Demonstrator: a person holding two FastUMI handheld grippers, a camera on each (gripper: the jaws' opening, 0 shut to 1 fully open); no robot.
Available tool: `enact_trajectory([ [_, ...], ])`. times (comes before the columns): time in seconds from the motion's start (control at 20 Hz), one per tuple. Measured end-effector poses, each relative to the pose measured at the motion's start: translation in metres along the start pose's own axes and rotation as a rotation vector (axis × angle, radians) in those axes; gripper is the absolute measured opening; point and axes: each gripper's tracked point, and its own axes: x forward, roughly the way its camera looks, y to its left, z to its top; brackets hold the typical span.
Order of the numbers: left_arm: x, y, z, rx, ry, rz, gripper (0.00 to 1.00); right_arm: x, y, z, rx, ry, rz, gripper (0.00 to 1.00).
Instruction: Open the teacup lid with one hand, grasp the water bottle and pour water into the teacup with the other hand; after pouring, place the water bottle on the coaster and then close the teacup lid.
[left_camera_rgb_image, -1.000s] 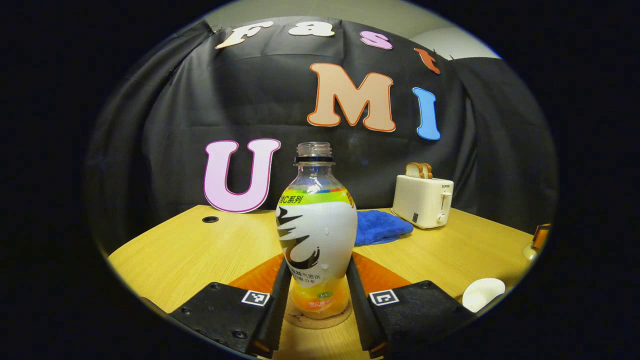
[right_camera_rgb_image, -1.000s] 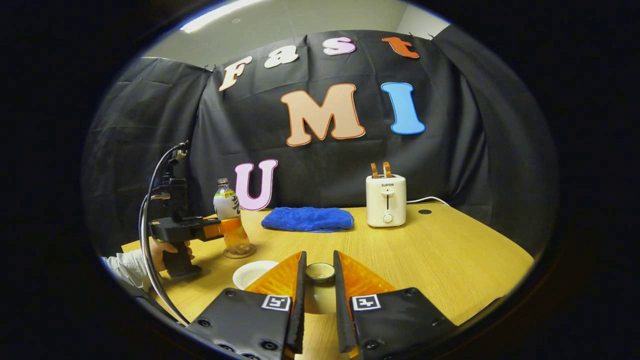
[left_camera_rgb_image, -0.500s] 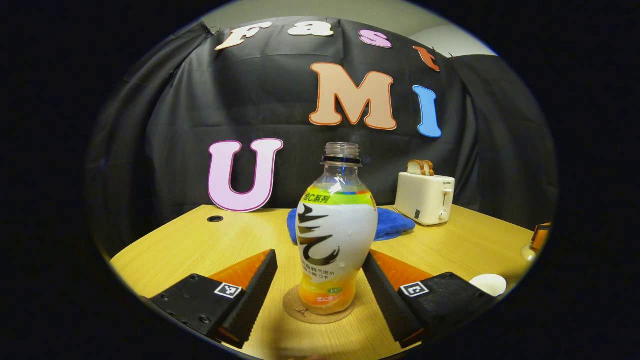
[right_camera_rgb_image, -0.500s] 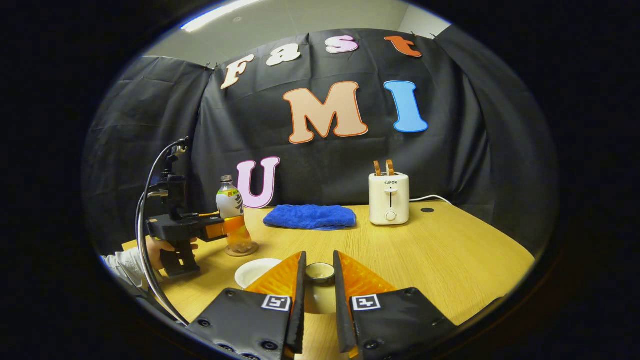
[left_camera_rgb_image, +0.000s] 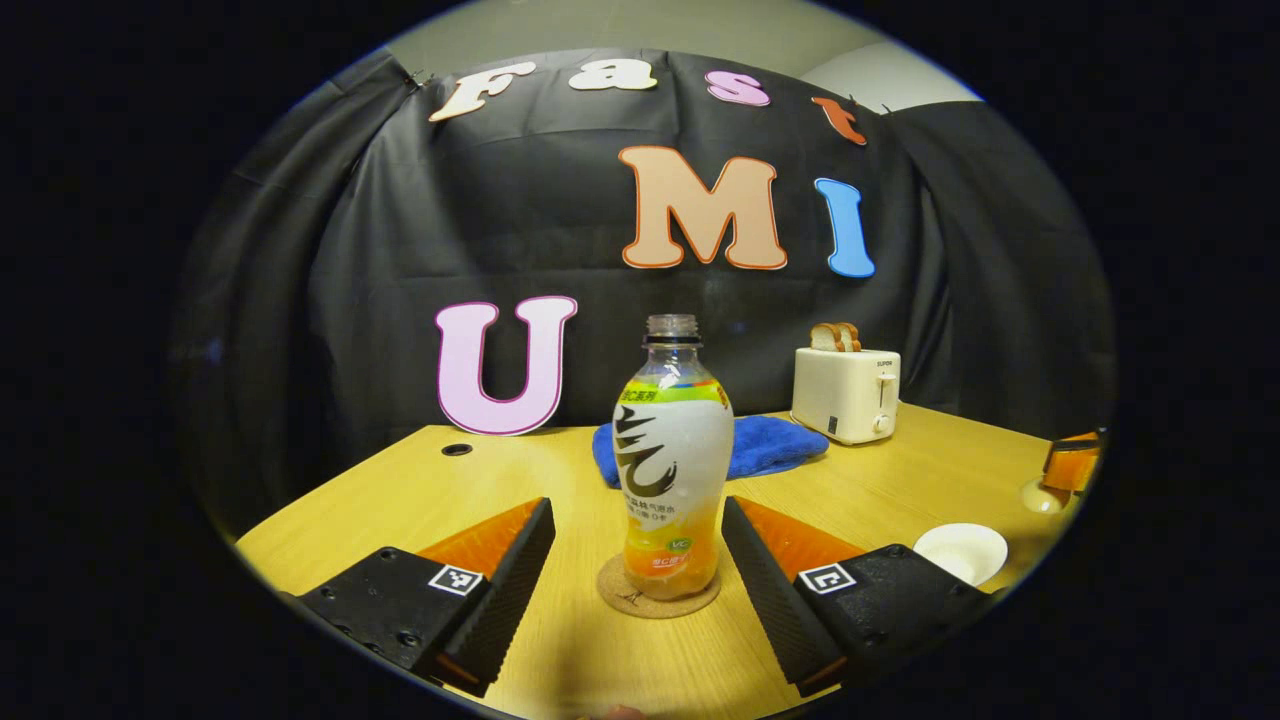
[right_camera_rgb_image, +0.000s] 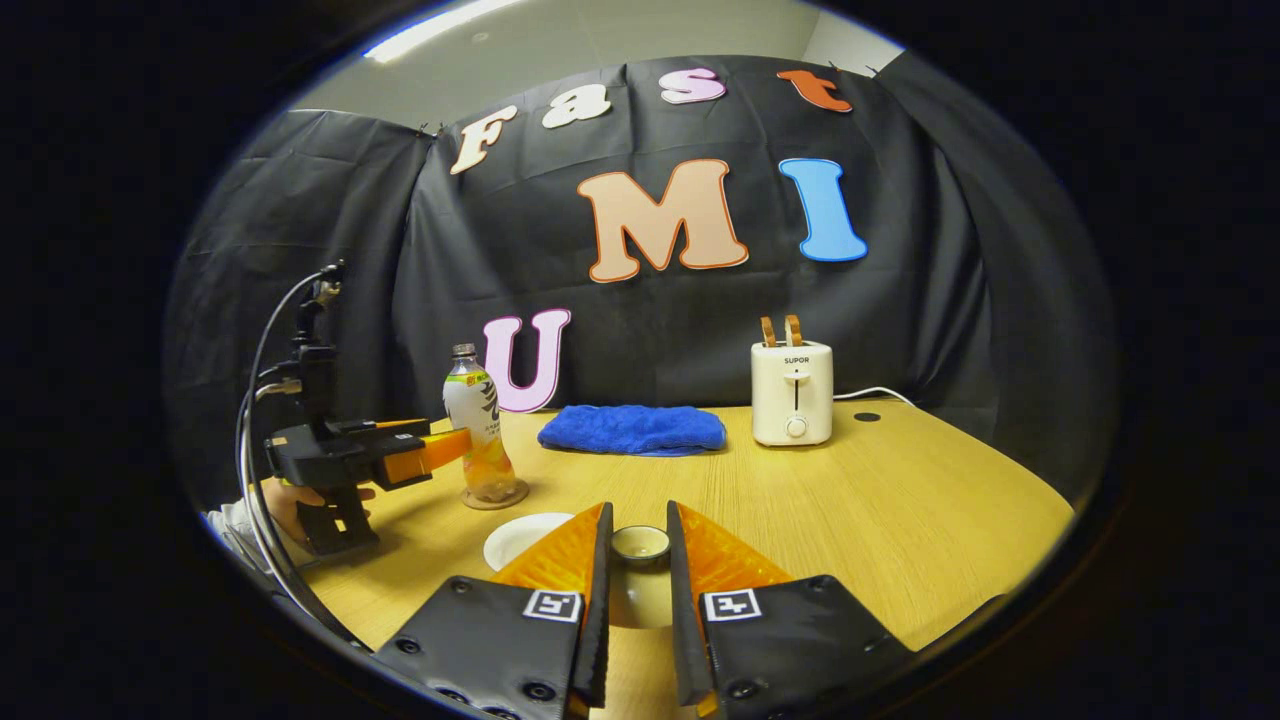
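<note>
1. Water bottle (left_camera_rgb_image: 671, 460) stands upright on the coaster (left_camera_rgb_image: 658, 599), uncapped, w/ liquid in the lower part. Pouring looks done, so the step in hand is, I judge, closing the teacup.
2. Left gripper (left_camera_rgb_image: 636, 580): fingers spread wide, one each side of the bottle, not touching it. Back it off straight away from the bottle; a sideways swing could clip the bottle & tip it.
3. Right gripper (right_camera_rgb_image: 636, 600): fingers close together around the teacup lid's knob (right_camera_rgb_image: 640, 543); looks clamped on it, but contact isn't fully visible.
4. Teacup (right_camera_rgb_image: 520, 538), white & open, sits between bottle & right gripper, just left of the lid.
5. Doing it well: keep the lid level, carry it over the cup's rim, centre, lower gently, then let go.
6. Blue towel (right_camera_rgb_image: 632, 430) & toaster (right_camera_rgb_image: 793, 390) sit well behind the bottle, out of the way.
</note>
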Motion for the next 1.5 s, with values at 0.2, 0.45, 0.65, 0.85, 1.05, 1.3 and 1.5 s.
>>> enact_trajectory([
  [0.2,-0.026,0.001,0.013,0.019,-0.050,0.007,0.98,0.005,0.009,0.000,0.017,-0.002,0.019,0.31],
  [0.45,-0.053,0.014,0.025,0.058,-0.080,0.052,0.98,0.019,0.034,-0.006,0.027,0.016,0.066,0.30],
  [0.65,-0.067,0.024,0.029,0.078,-0.097,0.082,0.99,0.031,0.058,-0.006,0.015,0.017,0.108,0.28],
  [0.85,-0.074,0.027,0.022,0.070,-0.085,0.088,0.97,0.041,0.073,-0.009,-0.001,0.020,0.128,0.30],
  [1.05,-0.078,0.029,0.019,0.055,-0.086,0.086,0.98,0.047,0.081,-0.014,-0.019,0.020,0.126,0.30],
  [1.3,-0.081,0.031,0.013,0.043,-0.084,0.084,0.98,0.057,0.083,-0.025,-0.058,0.037,0.104,0.28],
  [1.5,-0.082,0.032,0.012,0.037,-0.088,0.082,0.98,0.060,0.081,-0.027,-0.080,0.024,0.080,0.28],
])
